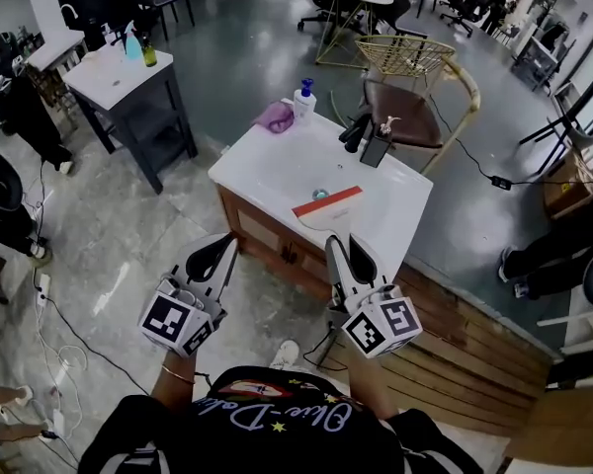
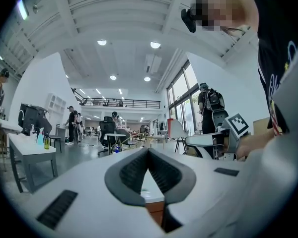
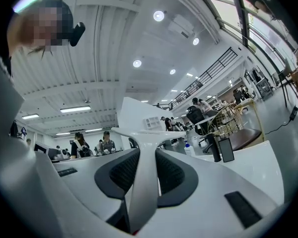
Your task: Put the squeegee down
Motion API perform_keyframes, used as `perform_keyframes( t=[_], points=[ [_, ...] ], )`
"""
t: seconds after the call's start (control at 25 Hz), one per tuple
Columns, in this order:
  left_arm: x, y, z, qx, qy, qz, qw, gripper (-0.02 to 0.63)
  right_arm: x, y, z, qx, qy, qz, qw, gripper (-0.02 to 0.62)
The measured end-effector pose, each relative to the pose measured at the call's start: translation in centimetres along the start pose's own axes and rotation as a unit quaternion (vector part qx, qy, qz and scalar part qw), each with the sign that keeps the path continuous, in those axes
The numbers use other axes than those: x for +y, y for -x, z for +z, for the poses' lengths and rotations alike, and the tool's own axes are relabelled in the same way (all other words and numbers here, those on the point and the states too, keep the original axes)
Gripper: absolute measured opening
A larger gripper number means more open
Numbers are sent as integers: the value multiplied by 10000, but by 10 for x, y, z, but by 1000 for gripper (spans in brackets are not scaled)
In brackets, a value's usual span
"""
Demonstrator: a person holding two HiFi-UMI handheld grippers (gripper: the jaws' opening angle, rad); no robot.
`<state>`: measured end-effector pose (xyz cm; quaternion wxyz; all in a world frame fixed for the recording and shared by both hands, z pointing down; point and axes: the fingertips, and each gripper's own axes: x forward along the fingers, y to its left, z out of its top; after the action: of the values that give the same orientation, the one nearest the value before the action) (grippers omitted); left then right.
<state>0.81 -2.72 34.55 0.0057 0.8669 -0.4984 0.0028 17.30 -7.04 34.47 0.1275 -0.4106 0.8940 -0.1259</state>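
The squeegee (image 1: 328, 203) has a white handle and a red-edged blade, and hangs over the front part of the white sink counter (image 1: 267, 171). My right gripper (image 1: 334, 242) is shut on its handle. In the right gripper view the white handle (image 3: 142, 187) runs up between the dark pads (image 3: 175, 175) to the T-shaped head, with my right gripper (image 3: 144, 152) closed round it. My left gripper (image 1: 229, 242) hovers at the counter's near left edge. In the left gripper view my left gripper (image 2: 148, 150) has its tips together and nothing between them.
A soap bottle (image 1: 303, 102), a purple cloth (image 1: 274, 118), a black faucet (image 1: 356, 131) and a dark upright block (image 1: 375, 149) stand along the counter's far side. A wire-backed chair (image 1: 415, 82) is behind it. A dark table (image 1: 119, 77) with bottles stands at the left.
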Motion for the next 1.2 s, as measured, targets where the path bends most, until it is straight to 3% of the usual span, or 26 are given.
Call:
perform_keyframes(
  t=[0.76, 1.2],
  points=[
    [23, -27, 6, -28, -29, 356, 9994, -6, -21, -46, 5, 94, 24, 335, 9994, 118],
    [28, -36, -6, 88, 14, 290, 9995, -6, -30, -64, 5, 180, 147, 372, 9990, 118]
  ],
)
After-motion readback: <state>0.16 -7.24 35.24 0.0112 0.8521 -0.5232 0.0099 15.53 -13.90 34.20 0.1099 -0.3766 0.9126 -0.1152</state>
